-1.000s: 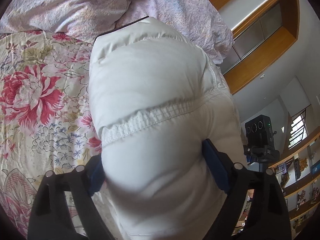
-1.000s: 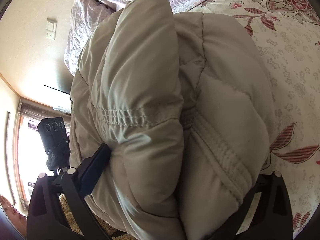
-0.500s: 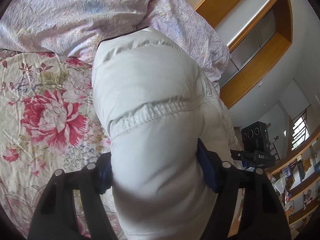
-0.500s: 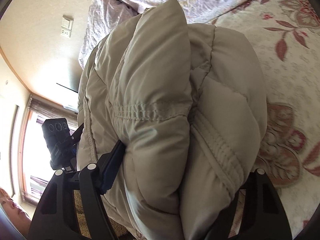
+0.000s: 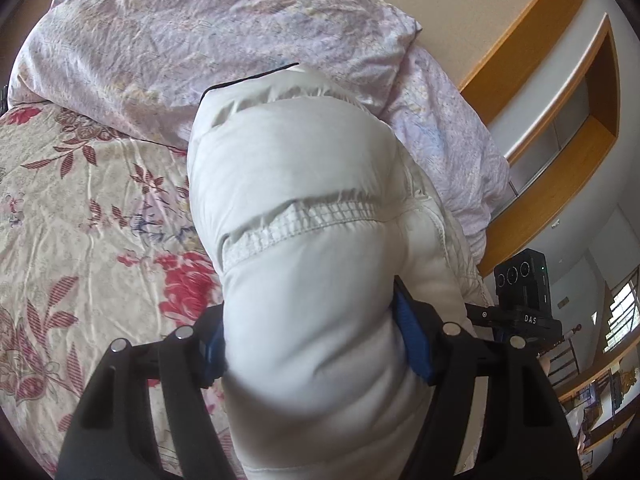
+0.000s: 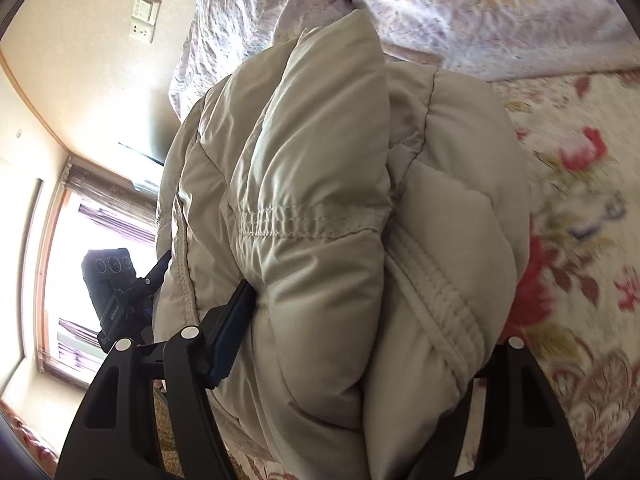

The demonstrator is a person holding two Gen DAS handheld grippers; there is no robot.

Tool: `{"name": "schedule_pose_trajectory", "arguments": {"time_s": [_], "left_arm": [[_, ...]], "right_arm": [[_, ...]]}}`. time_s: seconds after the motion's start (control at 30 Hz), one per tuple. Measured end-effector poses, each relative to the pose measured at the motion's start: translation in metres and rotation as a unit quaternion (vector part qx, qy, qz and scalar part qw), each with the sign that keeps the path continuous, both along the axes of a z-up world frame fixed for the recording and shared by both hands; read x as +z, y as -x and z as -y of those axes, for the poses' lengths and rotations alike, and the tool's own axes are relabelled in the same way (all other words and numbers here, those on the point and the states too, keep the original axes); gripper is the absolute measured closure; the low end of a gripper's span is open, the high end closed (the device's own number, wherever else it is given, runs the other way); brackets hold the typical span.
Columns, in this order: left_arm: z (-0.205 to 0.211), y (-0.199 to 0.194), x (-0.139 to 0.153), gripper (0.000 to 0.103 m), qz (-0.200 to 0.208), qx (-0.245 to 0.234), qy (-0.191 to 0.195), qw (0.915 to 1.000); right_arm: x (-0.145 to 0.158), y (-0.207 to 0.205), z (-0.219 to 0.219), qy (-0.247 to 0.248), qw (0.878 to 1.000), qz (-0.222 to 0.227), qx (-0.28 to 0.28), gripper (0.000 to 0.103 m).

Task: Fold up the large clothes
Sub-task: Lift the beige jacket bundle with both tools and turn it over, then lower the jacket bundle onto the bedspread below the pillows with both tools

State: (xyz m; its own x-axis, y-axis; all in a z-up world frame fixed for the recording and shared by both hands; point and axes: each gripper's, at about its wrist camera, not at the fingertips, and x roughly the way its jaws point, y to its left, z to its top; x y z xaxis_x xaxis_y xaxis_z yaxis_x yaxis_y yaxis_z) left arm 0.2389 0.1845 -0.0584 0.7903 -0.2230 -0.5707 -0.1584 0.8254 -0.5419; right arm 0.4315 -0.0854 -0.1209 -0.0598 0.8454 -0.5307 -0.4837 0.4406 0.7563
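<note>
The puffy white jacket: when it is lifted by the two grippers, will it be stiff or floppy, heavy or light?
The jacket is probably floppy: it bulges around the left gripper and the right gripper. It is likely light for its size, being puffy padding. Its smooth, shiny cloth may slip.

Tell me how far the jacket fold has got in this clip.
Done: the puffy jacket is bunched into thick doubled layers. In hand: the left gripper is clamped on it; the right gripper's jaws are closing, padding filling the gap. The bundle is over the floral bedspread. Left: laying it down and releasing; how neat the fold is cannot be judged.
</note>
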Motion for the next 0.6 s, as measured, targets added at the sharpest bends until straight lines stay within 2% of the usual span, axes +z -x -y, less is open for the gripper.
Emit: {"name": "schedule_pose_trajectory", "arguments": {"time_s": [0.17, 0.37, 0.47, 0.6], "left_arm": [[-0.023, 0.001, -0.011, 0.033, -0.009, 0.015, -0.006, 0.9998], [-0.031, -0.003, -0.025, 0.027, -0.010, 0.020, -0.006, 0.9997], [-0.033, -0.003, -0.025, 0.022, -0.014, 0.021, 0.002, 0.9997], [-0.034, 0.003, -0.020, 0.015, -0.023, 0.033, -0.005, 0.9992]], "right_arm": [[-0.002, 0.001, -0.022, -0.001, 1.000, -0.001, -0.003, 0.034], [-0.033, -0.002, -0.023, -0.014, 0.999, -0.028, -0.036, 0.019], [-0.030, 0.003, -0.011, 0.001, 0.999, -0.017, -0.047, 0.014], [-0.010, 0.015, 0.008, 0.026, 0.996, 0.021, -0.080, 0.014]]}}
